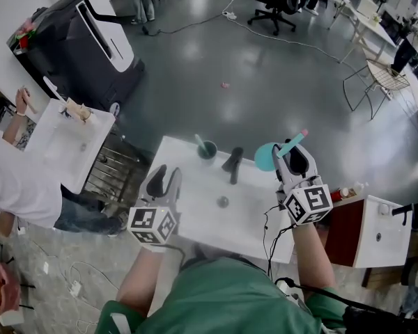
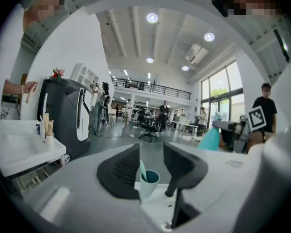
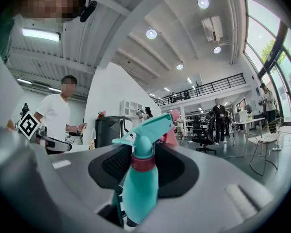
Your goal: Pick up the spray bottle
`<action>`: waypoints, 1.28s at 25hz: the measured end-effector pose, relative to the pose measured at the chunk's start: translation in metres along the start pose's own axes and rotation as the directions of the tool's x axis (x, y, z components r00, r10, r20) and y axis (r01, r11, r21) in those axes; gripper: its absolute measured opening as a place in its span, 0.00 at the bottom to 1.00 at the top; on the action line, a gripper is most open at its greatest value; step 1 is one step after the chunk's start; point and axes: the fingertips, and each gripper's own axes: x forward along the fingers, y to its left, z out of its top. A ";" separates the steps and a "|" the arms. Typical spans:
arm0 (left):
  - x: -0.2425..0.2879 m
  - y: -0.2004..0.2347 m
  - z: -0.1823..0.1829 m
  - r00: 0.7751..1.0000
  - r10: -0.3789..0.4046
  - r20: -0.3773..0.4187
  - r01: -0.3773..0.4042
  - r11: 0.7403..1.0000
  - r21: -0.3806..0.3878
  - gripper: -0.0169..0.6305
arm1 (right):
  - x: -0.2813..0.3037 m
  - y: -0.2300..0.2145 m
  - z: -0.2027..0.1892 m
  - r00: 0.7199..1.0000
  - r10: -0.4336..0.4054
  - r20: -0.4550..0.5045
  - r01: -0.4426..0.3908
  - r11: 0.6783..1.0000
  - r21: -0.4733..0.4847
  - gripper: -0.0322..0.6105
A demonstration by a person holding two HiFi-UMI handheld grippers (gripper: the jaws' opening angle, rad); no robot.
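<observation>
Squarely clamped between the right gripper's (image 3: 144, 165) jaws: a teal plastic spray bottle with red collar (image 3: 138, 191), upright, long axis vertical, seemingly clear above the white basin top (image 1: 195, 218). Left gripper (image 2: 152, 168) spread wide, holding nothing, well off to the bottle's left.

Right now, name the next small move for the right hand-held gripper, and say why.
Probably just hold the grip steady: the right hand-held gripper is shut on the spray bottle, which appears raised above the white counter, so the pickup looks done.
</observation>
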 end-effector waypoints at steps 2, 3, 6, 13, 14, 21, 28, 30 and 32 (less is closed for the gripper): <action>-0.001 0.000 0.003 1.000 0.001 0.004 -0.001 1.000 0.001 0.26 | 0.001 0.002 0.003 1.000 0.003 0.005 -0.003 1.000 -0.003 0.28; -0.002 0.001 0.003 1.000 0.002 0.006 -0.002 1.000 0.001 0.26 | 0.001 0.003 0.005 1.000 0.005 0.006 -0.005 1.000 -0.004 0.28; -0.004 0.002 0.004 1.000 0.006 0.009 -0.006 1.000 0.000 0.26 | 0.002 0.005 0.006 1.000 0.014 0.010 -0.014 1.000 -0.008 0.28; -0.008 0.005 0.006 1.000 0.018 0.015 -0.018 1.000 -0.002 0.26 | 0.004 0.009 0.008 1.000 0.027 0.009 -0.027 1.000 -0.011 0.28; -0.009 0.005 0.007 1.000 0.022 0.016 -0.022 1.000 -0.002 0.26 | 0.004 0.010 0.008 1.000 0.029 0.008 -0.029 0.999 -0.013 0.28; -0.017 0.008 0.007 0.999 0.035 0.021 -0.035 0.999 -0.010 0.26 | 0.005 0.017 0.009 0.998 0.055 0.015 -0.055 0.998 -0.024 0.28; -0.024 0.010 0.006 0.999 0.049 0.021 -0.049 0.999 -0.012 0.26 | 0.004 0.022 0.009 0.998 0.062 0.013 -0.061 0.998 -0.021 0.28; -0.026 0.009 0.005 0.999 0.049 0.021 -0.048 0.999 -0.012 0.26 | 0.002 0.022 0.009 0.998 0.061 0.011 -0.061 0.998 -0.017 0.28; -0.026 0.007 0.005 0.999 0.048 0.020 -0.047 0.999 -0.011 0.26 | 0.001 0.022 0.008 0.998 0.059 0.010 -0.059 0.998 -0.016 0.28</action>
